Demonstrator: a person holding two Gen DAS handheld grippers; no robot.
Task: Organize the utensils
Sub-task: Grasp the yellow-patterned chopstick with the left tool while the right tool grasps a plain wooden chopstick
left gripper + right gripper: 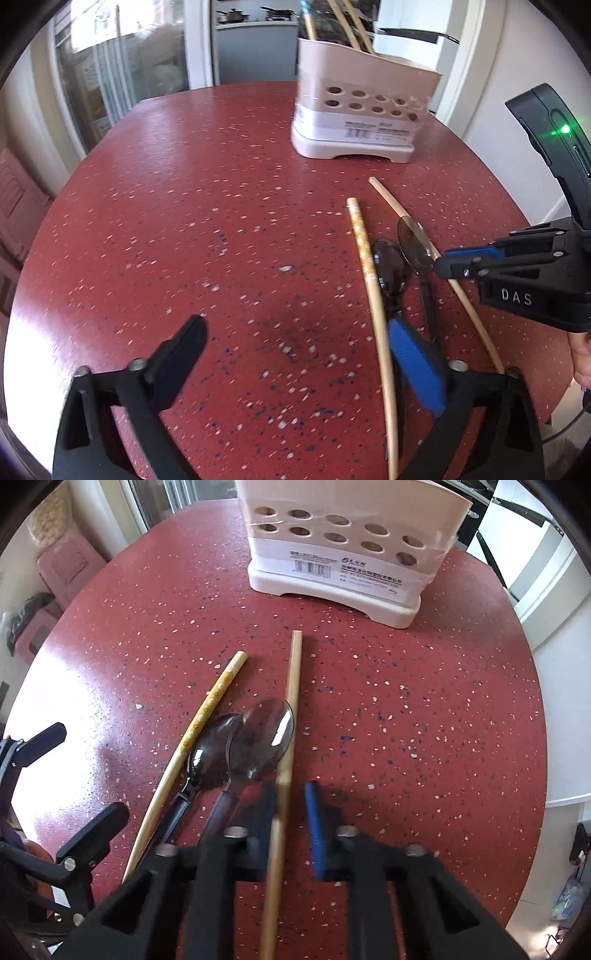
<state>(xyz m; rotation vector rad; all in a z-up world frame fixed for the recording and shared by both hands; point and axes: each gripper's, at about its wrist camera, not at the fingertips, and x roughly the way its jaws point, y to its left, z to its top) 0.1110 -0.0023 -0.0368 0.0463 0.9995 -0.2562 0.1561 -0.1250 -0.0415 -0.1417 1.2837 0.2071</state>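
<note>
One chopstick (284,775) lies between the parted right gripper (291,812) fingers, apparently unclamped; left gripper (295,354) spread wide over red speckled table (184,184).

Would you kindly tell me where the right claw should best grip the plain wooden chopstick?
Grip the plain wooden chopstick on its near shaft, below the clear plastic spoon lying against it, descending from above with the right claw straddling it: it lies flat on the red table.

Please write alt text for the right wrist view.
The open right gripper straddles a plain wooden chopstick on a speckled red table. Beside it lie two dark translucent spoons, a yellow-patterned chopstick and, beyond, a cream perforated utensil holder.
</note>
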